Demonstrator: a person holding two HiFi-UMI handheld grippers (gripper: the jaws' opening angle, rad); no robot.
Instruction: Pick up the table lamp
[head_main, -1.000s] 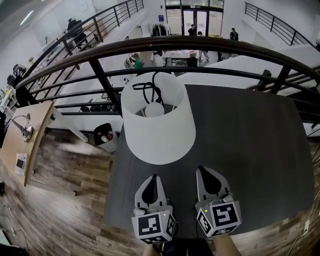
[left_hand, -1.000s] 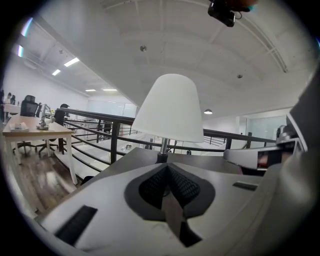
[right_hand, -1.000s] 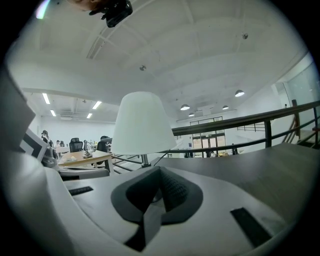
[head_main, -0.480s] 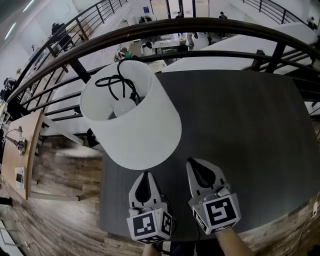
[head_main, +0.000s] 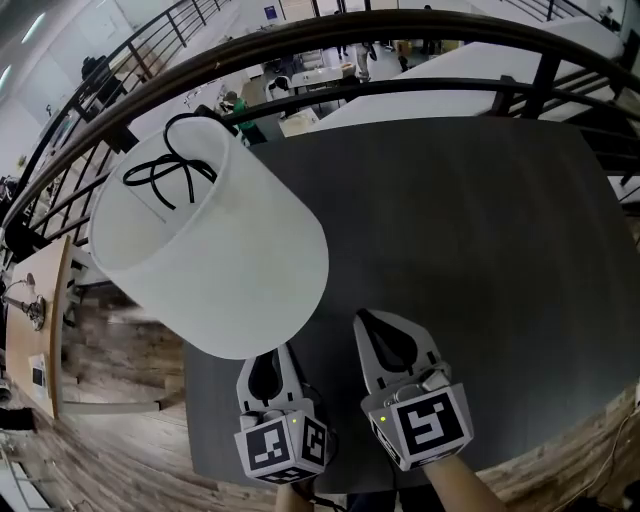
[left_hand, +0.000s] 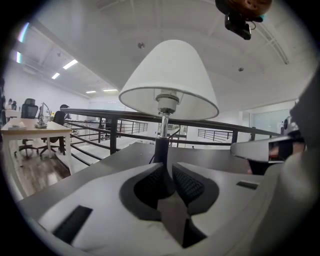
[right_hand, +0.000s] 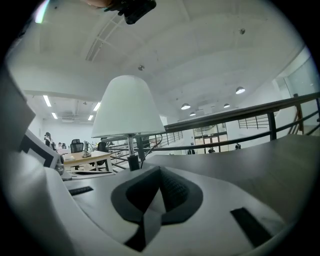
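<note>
The table lamp (head_main: 215, 255) stands at the left of the dark grey table (head_main: 480, 230); its wide white shade hides its stem from above, and a black cord (head_main: 165, 170) loops over the shade's top. My left gripper (head_main: 268, 362) reaches under the shade's near edge. In the left gripper view the lamp's thin stem and dark foot (left_hand: 161, 145) stand straight ahead, seen through the narrow gap of the left gripper (left_hand: 167, 167), whose jaws have just been opening; nothing is pressed between the pads. My right gripper (head_main: 385, 330) is shut and empty beside it, with the lamp (right_hand: 127, 107) off to its left.
A dark curved railing (head_main: 300, 50) runs along the table's far and left sides. Beyond it is a drop to a lower floor with desks and people. A wooden desk (head_main: 30, 330) stands at the far left. The table's near edge lies just under the grippers.
Both grippers have moved forward and lower toward the lamp, which now sits closer and further left in the head view. The left jaws, shut before, now show a narrow gap.
</note>
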